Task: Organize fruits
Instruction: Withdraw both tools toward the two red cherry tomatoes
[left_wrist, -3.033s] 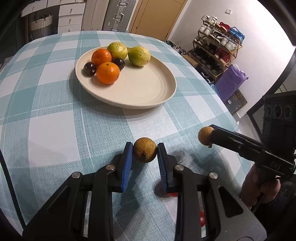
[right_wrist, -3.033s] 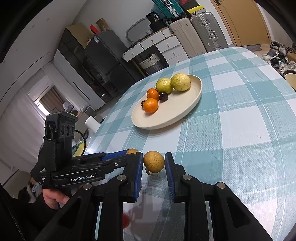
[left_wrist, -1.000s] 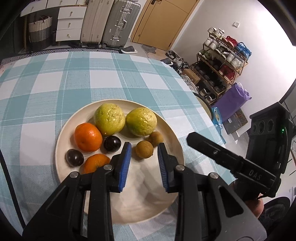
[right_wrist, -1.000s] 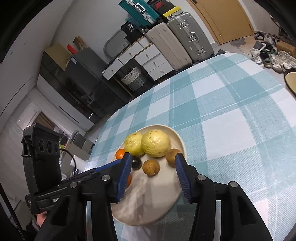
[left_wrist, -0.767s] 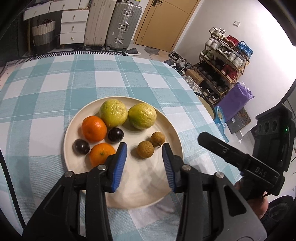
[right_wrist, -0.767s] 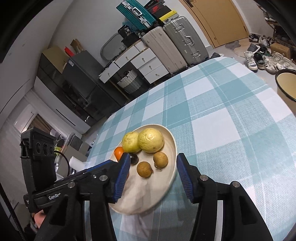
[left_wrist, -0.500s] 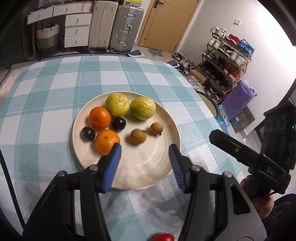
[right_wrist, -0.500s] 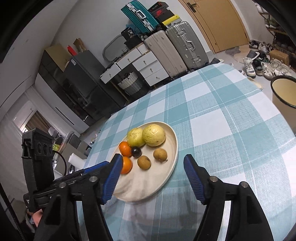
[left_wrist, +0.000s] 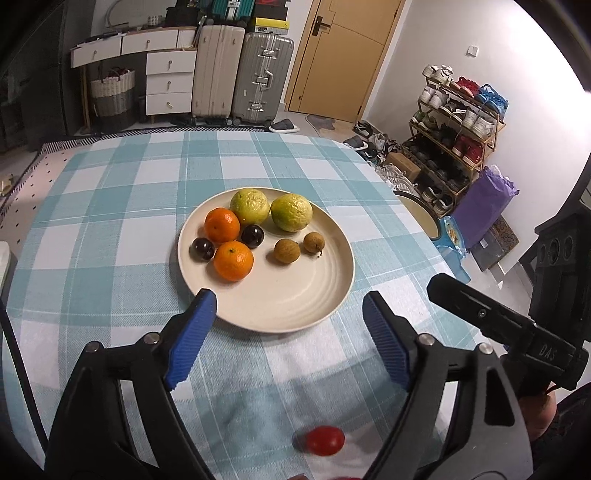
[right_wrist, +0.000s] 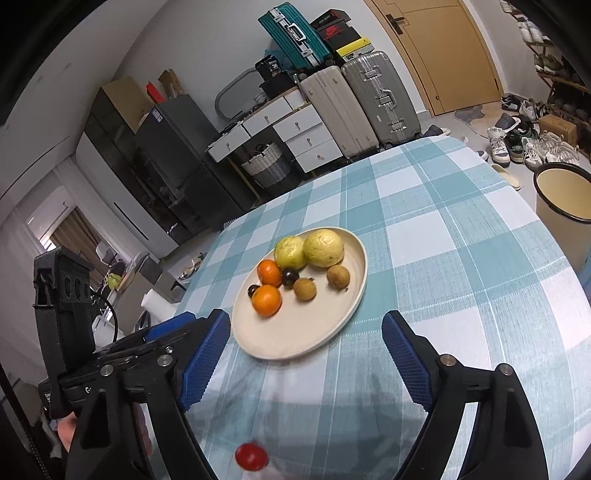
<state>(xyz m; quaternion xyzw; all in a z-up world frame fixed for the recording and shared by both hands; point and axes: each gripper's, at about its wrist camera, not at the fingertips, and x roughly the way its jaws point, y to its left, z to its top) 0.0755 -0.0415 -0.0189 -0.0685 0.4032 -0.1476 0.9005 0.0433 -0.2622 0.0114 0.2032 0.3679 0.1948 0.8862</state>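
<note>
One small tomato (left_wrist: 324, 445) sits loose on the cloth just below our left tongs (left_wrist: 290, 334), nearer them than our right tongs (right_wrist: 306, 360), both gaping wide and empty, short of the plate (left_wrist: 295, 302).

The right gripper (right_wrist: 306, 332) hangs wide open over the checked tablecloth (right_wrist: 461, 258), just short of the cream plate (right_wrist: 354, 295) — two brown longans (right_wrist: 304, 289) lie there apart; a red cherry tomato (right_wrist: 251, 456) sits near
</note>
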